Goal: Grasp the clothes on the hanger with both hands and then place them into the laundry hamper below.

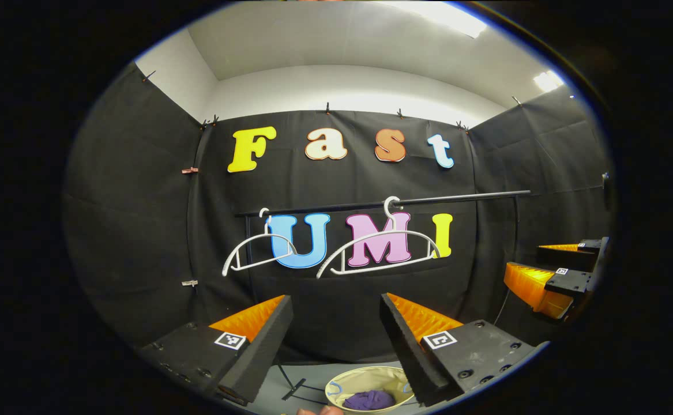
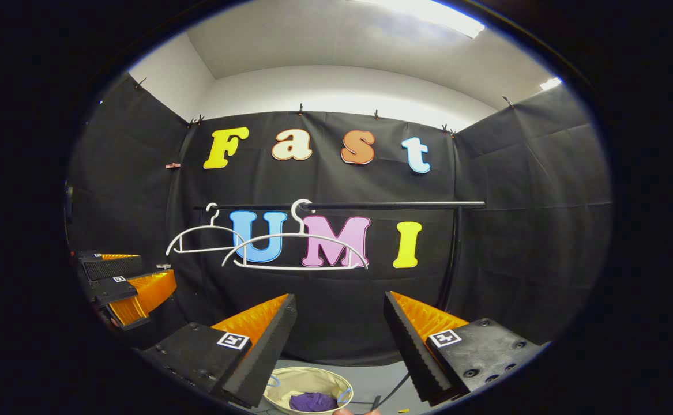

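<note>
Two white hangers (image 1: 379, 251) (image 2: 296, 251) hang bare on the black rail (image 1: 457, 199) (image 2: 394, 204). Purple clothes (image 1: 369, 399) (image 2: 312, 401) lie in the beige laundry hamper (image 1: 342, 383) (image 2: 290, 380) on the floor below. My left gripper (image 1: 336, 311) stands open above the hamper, nothing between its fingers; it also appears at the left of the right gripper view (image 2: 120, 282). My right gripper (image 2: 341, 308) is open and holds nothing; it appears at the right of the left gripper view (image 1: 555, 271).
A black upright post (image 2: 451, 259) carries the rail's right end. Grey floor (image 1: 307, 377) surrounds the hamper, with the stand's black legs (image 1: 293, 389) on it. A fingertip (image 1: 319, 411) peeks in at the bottom edge.
</note>
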Available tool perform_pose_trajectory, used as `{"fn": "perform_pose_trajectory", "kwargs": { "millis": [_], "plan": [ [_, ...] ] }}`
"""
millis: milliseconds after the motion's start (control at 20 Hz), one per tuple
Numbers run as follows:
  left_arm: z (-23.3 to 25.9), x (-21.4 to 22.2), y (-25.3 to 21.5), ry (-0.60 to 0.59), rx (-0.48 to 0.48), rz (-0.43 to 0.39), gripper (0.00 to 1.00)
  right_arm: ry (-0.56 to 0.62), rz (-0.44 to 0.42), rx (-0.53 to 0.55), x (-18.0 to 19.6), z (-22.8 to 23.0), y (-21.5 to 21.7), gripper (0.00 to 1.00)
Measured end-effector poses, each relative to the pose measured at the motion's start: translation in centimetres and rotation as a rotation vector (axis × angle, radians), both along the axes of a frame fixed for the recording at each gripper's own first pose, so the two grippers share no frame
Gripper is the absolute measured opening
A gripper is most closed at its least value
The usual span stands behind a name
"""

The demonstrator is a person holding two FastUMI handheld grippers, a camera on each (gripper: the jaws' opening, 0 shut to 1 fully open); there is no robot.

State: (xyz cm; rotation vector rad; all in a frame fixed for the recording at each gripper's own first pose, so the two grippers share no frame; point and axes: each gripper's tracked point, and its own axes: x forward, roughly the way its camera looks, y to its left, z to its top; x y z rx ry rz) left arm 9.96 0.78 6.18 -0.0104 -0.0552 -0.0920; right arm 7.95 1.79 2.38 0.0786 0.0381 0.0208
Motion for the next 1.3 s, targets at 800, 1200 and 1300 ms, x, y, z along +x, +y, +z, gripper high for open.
{"fn": "perform_pose_trajectory", "kwargs": {
  "millis": [800, 1200, 1300],
  "plan": [
    [-1.1, -1.8, -1.2, 0.024, 0.013, -0.030, 0.95, -0.021, 0.036, 0.019, -0.2, -0.2, 0.6, 0.97],
    [-1.8, -1.6, -2.1, 0.047, 0.005, -0.032, 0.95, -0.002, 0.029, 0.013, 1.7, -1.5, -0.7, 0.97],
    [-1.5, -1.6, -2.1, 0.040, -0.002, -0.027, 0.95, 0.003, 0.031, 0.012, 1.8, -1.8, -0.6, 0.97]
  ]
}}
